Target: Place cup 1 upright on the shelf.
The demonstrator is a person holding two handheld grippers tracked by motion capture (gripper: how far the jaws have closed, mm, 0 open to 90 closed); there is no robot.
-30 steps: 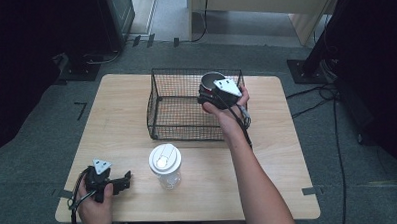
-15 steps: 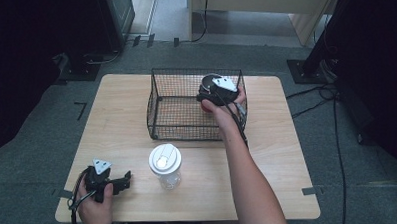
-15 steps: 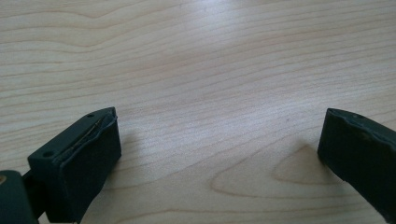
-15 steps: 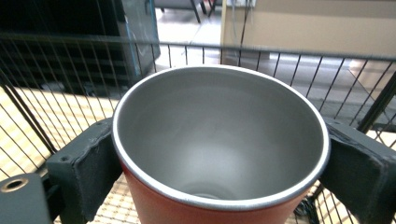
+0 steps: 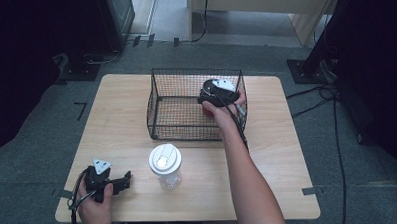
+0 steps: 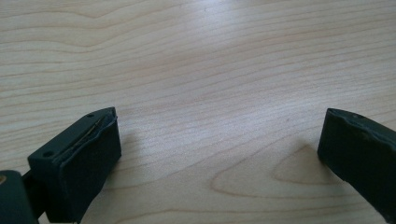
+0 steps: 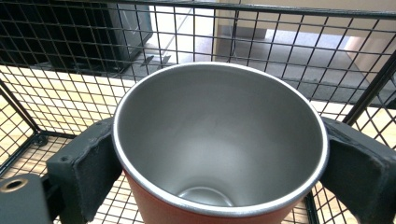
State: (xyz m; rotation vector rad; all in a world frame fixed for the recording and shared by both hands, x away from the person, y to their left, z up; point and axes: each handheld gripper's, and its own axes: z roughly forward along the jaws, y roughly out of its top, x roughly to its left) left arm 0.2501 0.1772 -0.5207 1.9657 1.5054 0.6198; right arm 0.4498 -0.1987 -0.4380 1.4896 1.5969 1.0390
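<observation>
Jaws of the right gripper [image 7: 219,158] clamp a red steel cup [image 7: 219,140] inside the wire basket [image 5: 158,101]; the left gripper [image 6: 219,154] rests wide open, empty, on the wooden table [image 6: 196,70].

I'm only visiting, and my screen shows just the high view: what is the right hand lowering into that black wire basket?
Observer: A red cup with a bare steel inside, held upright in the right gripper; its jaws press on the cup's sides.
Operator: Anything inside the cup?
Observer: No, the steel bottom shows bare.
Operator: And the left gripper near the table's front corner, is it holding something?
Observer: Nothing. The left gripper has its jaws wide apart over the bare wooden table, away from the clear jar with the white lid.
</observation>
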